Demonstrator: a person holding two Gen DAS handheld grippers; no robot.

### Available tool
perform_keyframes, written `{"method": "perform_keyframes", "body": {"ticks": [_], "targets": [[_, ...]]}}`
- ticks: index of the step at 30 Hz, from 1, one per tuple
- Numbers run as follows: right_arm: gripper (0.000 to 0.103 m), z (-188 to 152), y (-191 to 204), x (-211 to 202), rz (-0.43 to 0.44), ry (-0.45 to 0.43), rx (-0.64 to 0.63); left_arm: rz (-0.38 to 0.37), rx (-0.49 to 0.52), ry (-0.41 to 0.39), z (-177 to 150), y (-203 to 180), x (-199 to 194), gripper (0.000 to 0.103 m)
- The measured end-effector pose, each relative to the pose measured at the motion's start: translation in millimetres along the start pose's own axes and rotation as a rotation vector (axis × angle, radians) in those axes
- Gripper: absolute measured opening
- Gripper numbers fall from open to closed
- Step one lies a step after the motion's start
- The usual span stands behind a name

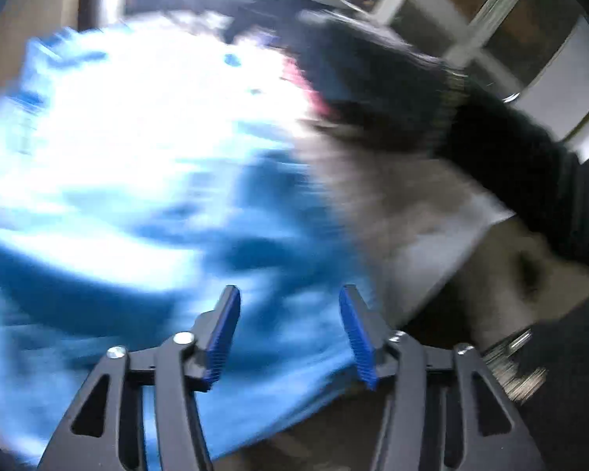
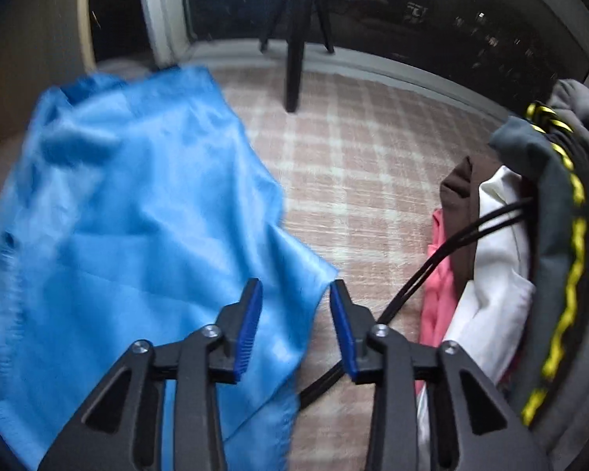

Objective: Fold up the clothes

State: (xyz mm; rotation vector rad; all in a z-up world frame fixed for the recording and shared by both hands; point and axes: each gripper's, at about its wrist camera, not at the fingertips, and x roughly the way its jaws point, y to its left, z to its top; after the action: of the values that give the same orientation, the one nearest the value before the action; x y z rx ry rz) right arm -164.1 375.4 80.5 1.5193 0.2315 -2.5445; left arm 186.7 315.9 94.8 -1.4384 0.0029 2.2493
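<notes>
**A:** Which object serves as the landmark?

**B:** The blue garment [image 2: 137,216], a thin, shiny cloth spread on the pink-and-white checked cover [image 2: 373,180]. In the right wrist view it fills the left half of the frame, creased, with a stitched hem along its near-left edge.

**A:** State of the right gripper [image 2: 294,325]?

**B:** Jaws parted at a middling width, pads pressing on nothing. The blue garment's pointed right corner lies under the gap between them; its left finger [image 2: 249,329] is over the cloth, the right finger over the bare cover just beside the corner.

**A:** And the left gripper [image 1: 290,333]?

**B:** Also moderately open and holding nothing. In the left wrist view, which is heavily motion-blurred, the blue garment [image 1: 157,204] lies beneath and beyond both pads, overexposed to white at its far part.

**A:** What lies to the right of the garment?

**B:** Well apart from it, across bare cover, is a heap of clothes [image 2: 498,259]: pink, brown and white pieces, with a grey item trimmed in yellow zigzag [image 2: 569,235] at the frame edge. Two black cables [image 2: 432,259] run from the heap towards the right gripper. In the left wrist view a dark blurred mass [image 1: 392,98] and pale cloth [image 1: 412,216] sit right of the garment; what they are cannot be told.

**A:** Beyond the garment?

**B:** A black tripod [image 2: 294,39] stands at a dark window.
</notes>
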Motion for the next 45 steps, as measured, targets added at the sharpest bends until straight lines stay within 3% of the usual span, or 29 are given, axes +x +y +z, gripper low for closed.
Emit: {"method": "perform_keyframes", "body": {"ticks": [2,4,8,12,15,17,19,22,23,25,27,29,31,35,41,45], "targets": [[0.045,-3,-2,-14,0.025,-0.023,0.013,0.168,0.035,0.004,-9,19,-19,0.054],[0.047,-10,4,-20,0.061,-0.019,-0.003,0.26,0.033,0.014,-14,44,-33,0.054],[0.047,-31,10,-28,0.247,0.047,-0.019,0.226,-0.104,-0.018,-7,103,-58,0.056],[0.047,-62,15,-33,0.422,0.114,-0.005,0.21,-0.082,0.001,3,132,-46,0.073],[0.047,-81,14,-32,0.427,0.114,0.008,0.213,-0.06,0.046,13,149,-29,0.073],[0.047,-81,12,-21,0.376,0.116,0.029,0.166,-0.074,0.063,16,158,-15,0.073],[0.047,-79,12,-7,0.395,0.149,0.058,0.112,-0.09,0.079,18,165,-5,0.066],[0.047,-80,28,7,0.397,0.19,0.023,0.063,-0.083,0.135,15,161,4,0.014],[0.047,-83,36,8,0.359,0.188,-0.013,0.052,-0.083,0.158,13,159,7,0.006],[0.047,-87,49,4,0.318,0.144,-0.085,-0.006,-0.09,0.16,9,154,2,0.003],[0.029,-91,55,0,0.275,0.122,-0.126,-0.055,-0.092,0.132,6,145,-11,0.001],[0.027,-97,52,-11,0.27,0.12,-0.12,-0.089,-0.114,0.108,2,139,-27,0.001],[0.032,-109,45,-29,0.296,0.121,-0.095,-0.109,-0.137,0.091,-4,134,-38,0.001],[0.058,-161,41,-77,0.421,0.107,-0.035,-0.116,-0.178,0.09,-18,132,-43,0.001],[0.058,-252,81,-87,0.59,0.185,0.037,-0.084,-0.267,0.137,-31,157,-27,0.001],[0.058,-279,111,-93,0.547,0.143,-0.037,-0.054,-0.21,0.152,-27,156,-27,0.002]]}}
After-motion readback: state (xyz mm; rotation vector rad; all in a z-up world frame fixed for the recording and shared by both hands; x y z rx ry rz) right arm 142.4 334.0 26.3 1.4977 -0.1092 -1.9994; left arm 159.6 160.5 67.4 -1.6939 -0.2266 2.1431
